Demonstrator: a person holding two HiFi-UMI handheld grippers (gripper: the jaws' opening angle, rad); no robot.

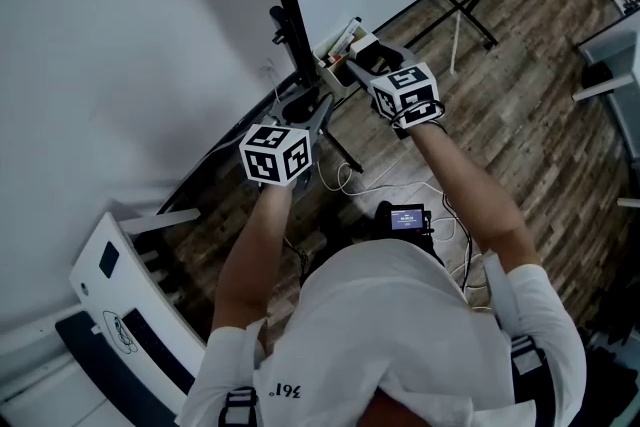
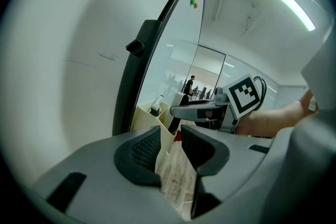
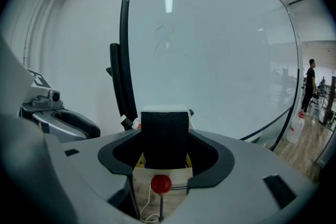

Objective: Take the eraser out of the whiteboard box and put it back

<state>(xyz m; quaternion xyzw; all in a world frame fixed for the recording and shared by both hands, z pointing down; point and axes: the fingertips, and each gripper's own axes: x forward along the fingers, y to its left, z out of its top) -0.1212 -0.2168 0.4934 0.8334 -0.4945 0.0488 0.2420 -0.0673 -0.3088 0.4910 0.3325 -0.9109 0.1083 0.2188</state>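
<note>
Eraser (image 3: 164,134), black and textured with a white top, sits clamped in right claw (image 3: 166,153); left claw (image 2: 170,152) gapes empty.

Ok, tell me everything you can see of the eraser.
The eraser is a dark block with a finely textured, felt-like face and a white top edge. It stands upright between the right gripper's jaws, which close on its two sides, over the cream whiteboard box. Whether its lower end is inside the box cannot be told.

Left gripper (image 2: 171,148) parted, right gripper (image 3: 164,159) gripping (eraser (image 3: 164,134))
</note>
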